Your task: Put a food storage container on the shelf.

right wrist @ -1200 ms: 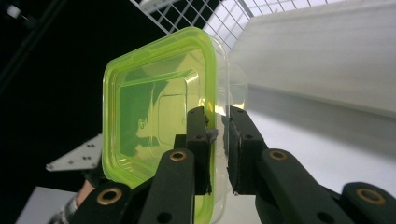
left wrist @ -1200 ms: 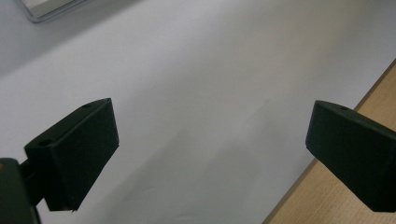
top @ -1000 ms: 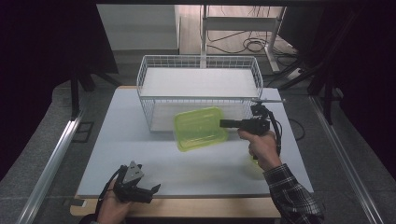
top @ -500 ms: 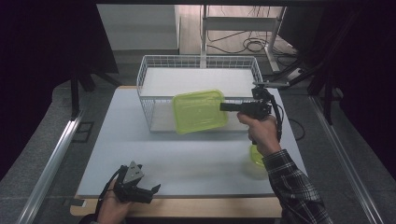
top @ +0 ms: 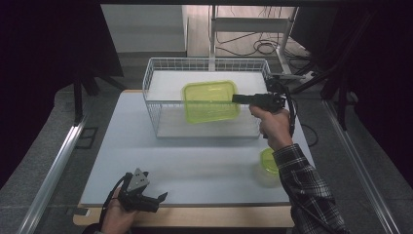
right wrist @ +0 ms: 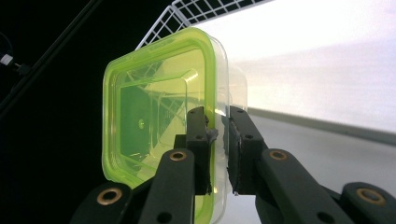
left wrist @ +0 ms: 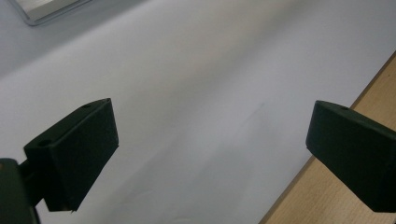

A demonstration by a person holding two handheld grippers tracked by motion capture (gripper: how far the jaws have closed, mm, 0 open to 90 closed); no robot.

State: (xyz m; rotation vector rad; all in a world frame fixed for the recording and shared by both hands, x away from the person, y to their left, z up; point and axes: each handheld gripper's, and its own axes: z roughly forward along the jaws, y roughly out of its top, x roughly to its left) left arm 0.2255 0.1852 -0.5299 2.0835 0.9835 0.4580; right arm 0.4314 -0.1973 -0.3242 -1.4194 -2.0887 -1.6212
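Now, from the high view, the right gripper (top: 237,99) carries the green container (top: 210,101) by its rim, held in the air over the wire basket (top: 155,100); I'd say pickup is done, lowering and release are left. A second green container (top: 268,161) waits on the desk (top: 195,165) by the right sleeve, likely next. The left gripper (top: 158,199) sits idle at the near edge. Left gripper view: its fingers (left wrist: 77,154) stand wide apart, nothing between them. Right gripper view: fingers (right wrist: 201,140) pinched tight on the container's rim, basket wire behind.
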